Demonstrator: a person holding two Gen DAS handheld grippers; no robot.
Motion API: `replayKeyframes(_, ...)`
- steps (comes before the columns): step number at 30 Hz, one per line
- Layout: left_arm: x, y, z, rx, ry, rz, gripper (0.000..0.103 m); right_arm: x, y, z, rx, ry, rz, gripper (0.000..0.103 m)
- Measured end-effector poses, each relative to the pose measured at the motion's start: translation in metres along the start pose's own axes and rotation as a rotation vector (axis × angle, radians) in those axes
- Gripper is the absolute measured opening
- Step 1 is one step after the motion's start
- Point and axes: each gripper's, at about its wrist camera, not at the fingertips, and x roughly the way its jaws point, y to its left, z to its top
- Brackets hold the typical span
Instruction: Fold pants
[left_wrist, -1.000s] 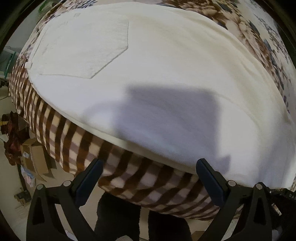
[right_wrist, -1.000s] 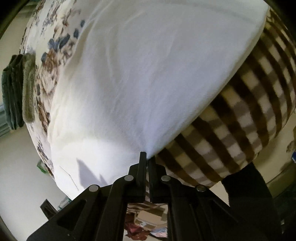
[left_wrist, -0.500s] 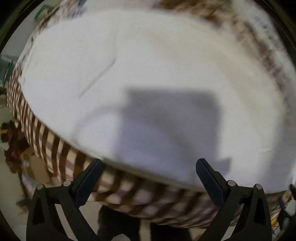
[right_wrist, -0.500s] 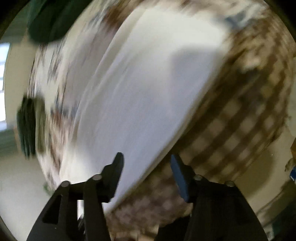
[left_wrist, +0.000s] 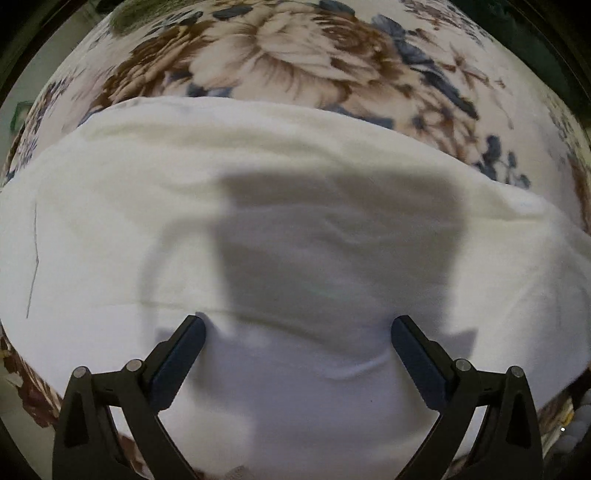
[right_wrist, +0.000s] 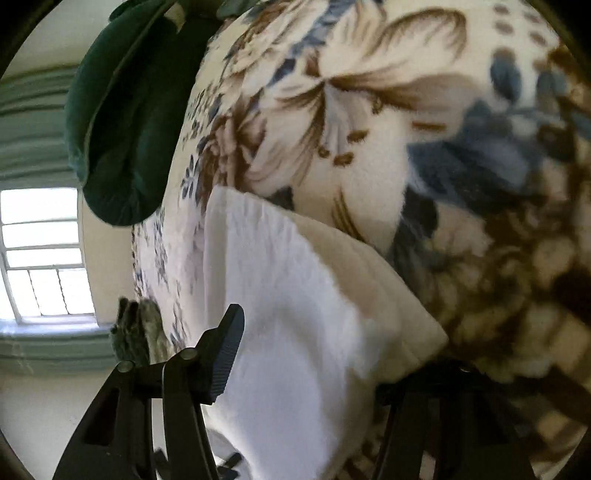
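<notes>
the white pants (left_wrist: 280, 206) lie spread on a flower-printed blanket (left_wrist: 280, 62), already doubled over at least once: the right wrist view shows stacked layers at a folded corner (right_wrist: 413, 325). by the look of it the folding is partly done, and at least one more fold, plus some smoothing of the low wrinkles near the middle, is probably left.

the left gripper (left_wrist: 295, 328) hovers over the near part of the cloth with its jaws spread wide, holding nothing. the right gripper (right_wrist: 314, 354) is also spread, with the folded corner lying between its fingers, not pinched.

the far edge of the pants (left_wrist: 258, 107) runs straight across, with bare blanket beyond it, so there is room to carry cloth forward. a dark green cushion (right_wrist: 114, 122) sits at the blanket's far side, well apart.
</notes>
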Motion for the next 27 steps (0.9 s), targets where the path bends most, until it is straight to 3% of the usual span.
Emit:
replayKeyframes(2, 0.005, 0.005, -0.005, -0.005, -0.01, -0.004, 0.103, 0.005, 0.002, 0.003, 0.012, 0.0, 0.0, 0.018)
replayKeyframes(3, 0.011, 0.009, -0.012, -0.007, -0.011, -0.005, 0.103, 0.006, 0.005, 0.004, 0.01, 0.0, 0.015, 0.016)
replayKeyframes(6, 0.015, 0.017, -0.012, 0.008, -0.023, 0.004, 0.103, 0.008, 0.021, 0.001, -0.029, -0.003, 0.049, 0.015)
replayKeyframes(10, 0.003, 0.002, 0.003, 0.018, -0.026, 0.021, 0.103, 0.007, 0.043, -0.003, -0.08, 0.0, 0.009, 0.013)
replayKeyframes(14, -0.021, -0.005, 0.012, 0.031, -0.07, 0.099, 0.103, -0.02, 0.076, -0.02, -0.167, -0.017, 0.004, 0.011)
replayKeyframes(19, -0.061, 0.017, 0.02, 0.001, -0.14, 0.069, 0.103, -0.045, 0.135, -0.062, -0.3, -0.024, 0.013, 0.011)
replayKeyframes(27, -0.088, 0.085, 0.017, -0.033, -0.193, 0.053, 0.103, -0.025, 0.206, -0.161, -0.452, 0.069, 0.031, 0.01)
